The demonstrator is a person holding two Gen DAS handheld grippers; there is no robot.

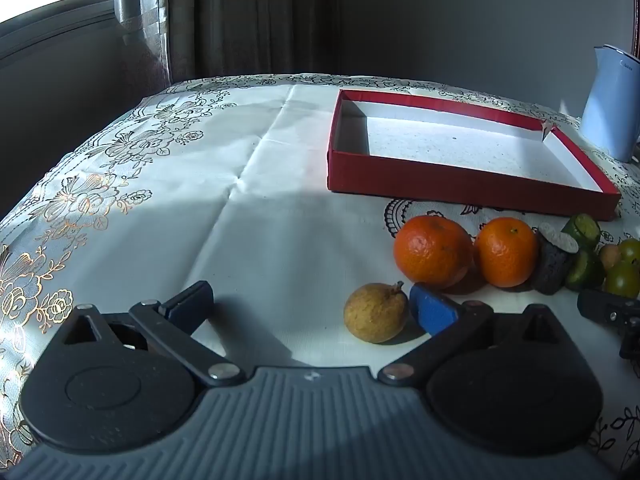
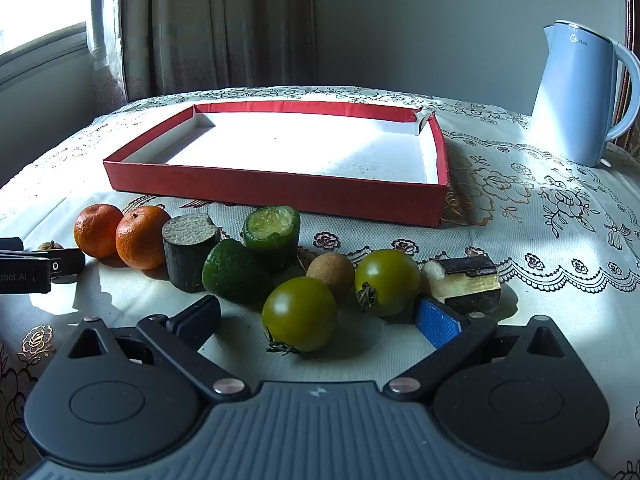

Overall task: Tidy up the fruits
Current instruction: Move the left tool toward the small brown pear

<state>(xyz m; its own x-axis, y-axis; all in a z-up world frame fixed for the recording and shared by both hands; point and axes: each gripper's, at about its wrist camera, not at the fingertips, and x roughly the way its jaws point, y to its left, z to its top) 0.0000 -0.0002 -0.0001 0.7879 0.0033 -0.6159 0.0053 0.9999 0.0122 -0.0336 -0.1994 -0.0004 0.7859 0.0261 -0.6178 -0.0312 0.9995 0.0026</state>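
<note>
A shallow red box (image 1: 460,188) (image 2: 276,194) with a white floor lies at the back of the table with nothing in it. In front of it runs a row of fruit: two tangerines (image 1: 432,250) (image 2: 140,236), a dark sugarcane stub (image 2: 188,252), two green cut pieces (image 2: 272,232), a second round longan (image 2: 330,272), two green tomatoes (image 2: 300,314) and another cane piece (image 2: 464,282). My left gripper (image 1: 310,306) stands open; a small tan longan (image 1: 376,312) lies just inside its right finger. My right gripper (image 2: 318,318) is open around the nearer tomato, pads apart from it.
A pale blue kettle (image 2: 580,96) stands at the back right of the table. A floral tablecloth (image 1: 180,200) covers the table, whose left edge drops off toward a curtain (image 1: 240,20) and window. The left gripper's body (image 2: 28,268) shows at the right wrist view's left edge.
</note>
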